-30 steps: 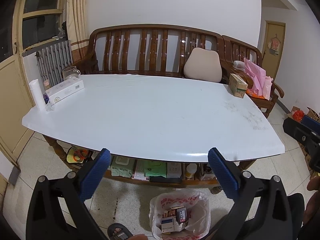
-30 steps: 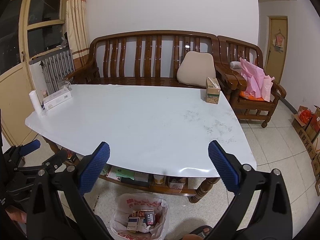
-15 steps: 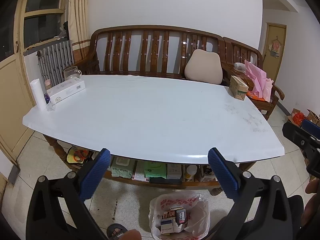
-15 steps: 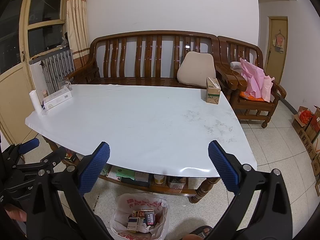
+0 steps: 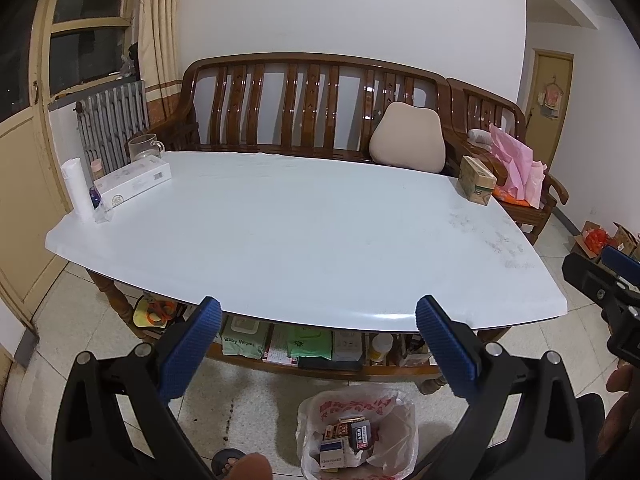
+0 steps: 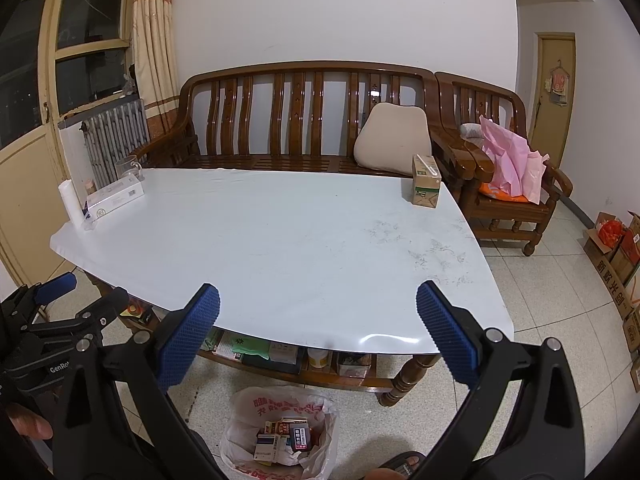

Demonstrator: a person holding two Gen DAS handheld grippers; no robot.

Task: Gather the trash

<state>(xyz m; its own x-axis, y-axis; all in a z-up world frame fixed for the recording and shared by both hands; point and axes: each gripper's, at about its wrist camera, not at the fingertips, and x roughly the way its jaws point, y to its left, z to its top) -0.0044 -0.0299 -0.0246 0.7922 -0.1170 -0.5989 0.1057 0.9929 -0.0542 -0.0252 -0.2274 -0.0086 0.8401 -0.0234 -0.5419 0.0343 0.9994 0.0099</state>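
A white plastic trash bag [image 5: 356, 432] stands on the floor under the table's near edge, with several small boxes inside; it also shows in the right wrist view [image 6: 280, 432]. A brown and green drink carton [image 5: 475, 180] stands upright at the white table's far right; it also shows in the right wrist view [image 6: 426, 181]. My left gripper [image 5: 318, 344] is open and empty, held in front of the table's near edge above the bag. My right gripper [image 6: 318, 340] is open and empty at about the same height, to the right of the left one.
The white table [image 5: 304, 240] has a white box [image 5: 134, 184], a paper roll [image 5: 76, 188] and a glass mug [image 5: 142, 146] at its far left. A wooden bench [image 5: 312, 108] with a cushion stands behind. A shelf under the table holds packets. Cardboard boxes [image 6: 616, 256] stand at the right.
Both grippers have drifted back very slightly from the table. Both stay open and empty.
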